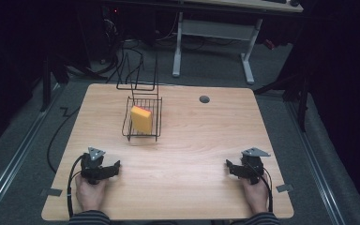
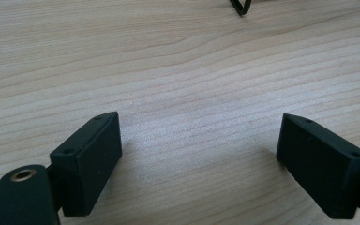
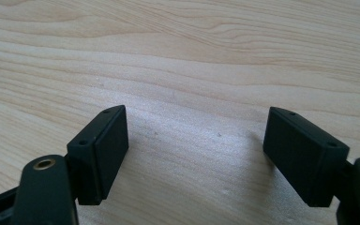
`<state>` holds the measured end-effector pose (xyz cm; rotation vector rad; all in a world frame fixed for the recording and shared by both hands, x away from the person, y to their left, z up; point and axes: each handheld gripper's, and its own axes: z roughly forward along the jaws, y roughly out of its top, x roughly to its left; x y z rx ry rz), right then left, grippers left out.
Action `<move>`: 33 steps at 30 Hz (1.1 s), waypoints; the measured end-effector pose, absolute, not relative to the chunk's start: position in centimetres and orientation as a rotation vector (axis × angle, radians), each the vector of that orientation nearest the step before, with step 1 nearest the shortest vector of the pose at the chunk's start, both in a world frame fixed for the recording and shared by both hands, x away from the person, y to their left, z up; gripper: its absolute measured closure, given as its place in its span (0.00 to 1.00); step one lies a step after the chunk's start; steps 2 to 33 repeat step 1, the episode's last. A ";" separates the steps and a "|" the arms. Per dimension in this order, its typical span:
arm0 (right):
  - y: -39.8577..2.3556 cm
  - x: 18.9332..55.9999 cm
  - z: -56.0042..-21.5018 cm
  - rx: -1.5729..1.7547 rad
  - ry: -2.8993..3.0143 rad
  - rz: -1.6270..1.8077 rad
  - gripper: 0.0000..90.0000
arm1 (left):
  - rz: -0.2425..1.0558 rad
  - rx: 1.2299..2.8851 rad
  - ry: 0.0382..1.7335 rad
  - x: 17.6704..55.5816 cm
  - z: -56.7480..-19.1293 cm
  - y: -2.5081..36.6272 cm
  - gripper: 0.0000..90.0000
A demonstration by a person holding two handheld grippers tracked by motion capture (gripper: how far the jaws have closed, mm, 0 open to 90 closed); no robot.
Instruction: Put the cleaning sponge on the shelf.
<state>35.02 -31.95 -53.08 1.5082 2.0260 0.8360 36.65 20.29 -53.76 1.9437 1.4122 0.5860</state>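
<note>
A yellow sponge with a pink back point(image 1: 141, 119) leans upright inside a black wire basket point(image 1: 156, 125) at the table's back left-centre. My left gripper point(image 1: 114, 167) rests low at the front left of the wooden table point(image 1: 192, 136), a hand behind it, well in front of the basket. Its jaws stand apart over bare wood point(image 2: 199, 136) with nothing between them. At the front right my right gripper point(image 1: 230, 166) points inward, held by the other hand. In its own view the right gripper point(image 3: 197, 136) is open too, with bare wood between its jaws.
A second black wire rack point(image 1: 138, 75) stands at the table's back edge behind the basket. A round grey grommet point(image 1: 204, 99) sits in the tabletop at back right. A corner of the basket's wire point(image 2: 241, 7) shows far ahead in the left gripper view.
</note>
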 end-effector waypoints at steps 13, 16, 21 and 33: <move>-32.0 35.0 -53.1 1.508 2.026 0.836 0.25 | 0.587 1.945 1.412 36.6 -53.8 20.3 0.16; -32.0 35.0 -53.1 1.508 2.026 0.836 0.25 | 0.587 1.945 1.412 36.6 -53.8 20.3 0.16; -32.0 35.0 -53.1 1.508 2.026 0.836 0.25 | 0.587 1.945 1.412 36.6 -53.8 20.3 0.16; -32.0 35.0 -53.1 1.508 2.026 0.836 0.25 | 0.587 1.945 1.412 36.6 -53.8 20.3 0.16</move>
